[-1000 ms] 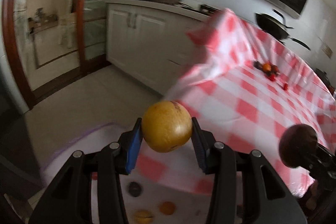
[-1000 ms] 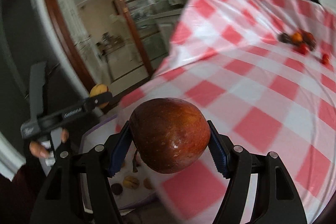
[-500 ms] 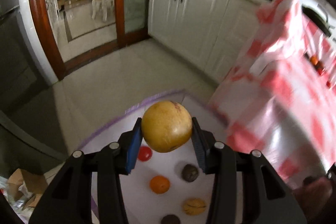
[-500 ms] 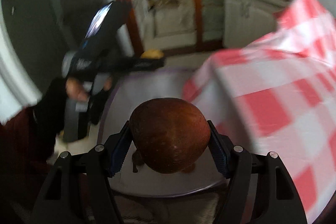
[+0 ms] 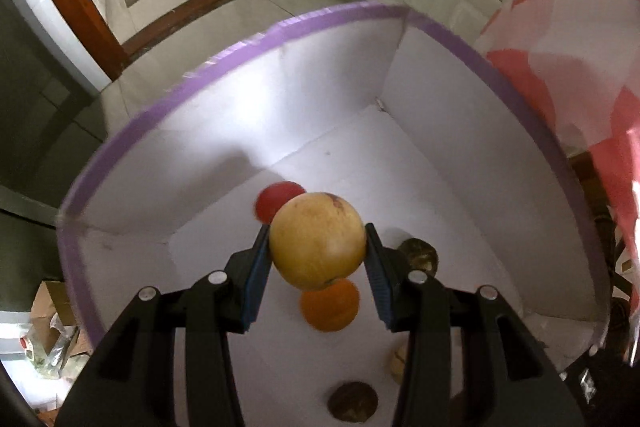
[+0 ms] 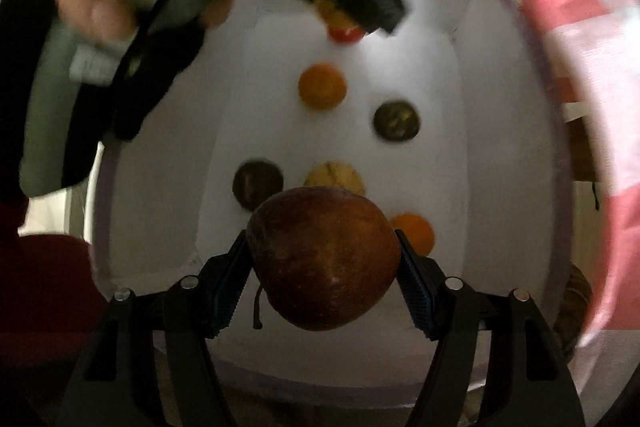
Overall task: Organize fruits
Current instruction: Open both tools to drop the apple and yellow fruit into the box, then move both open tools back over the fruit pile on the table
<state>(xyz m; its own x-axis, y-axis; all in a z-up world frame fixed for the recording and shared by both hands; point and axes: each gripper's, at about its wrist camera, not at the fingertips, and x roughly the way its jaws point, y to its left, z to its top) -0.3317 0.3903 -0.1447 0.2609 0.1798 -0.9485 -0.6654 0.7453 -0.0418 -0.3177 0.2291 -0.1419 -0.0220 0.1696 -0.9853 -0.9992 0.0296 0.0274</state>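
Scattered fruit (image 6: 322, 85), seemingly clear box (image 5: 240, 45) corners

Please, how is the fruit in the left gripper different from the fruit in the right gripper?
Colour: the yellow fruit in the left gripper is pale golden; the red apple in the right gripper is dark brownish red.
Size: the yellow fruit needs a narrower grip; the red apple spreads its gripper wider.
Stem: only the red apple shows one.
Shared: both are round, clamped, and above the white box.

White purple-rimmed box (image 5: 400, 15) on the tiled floor (image 5: 192, 27), 6 small fruits inside.
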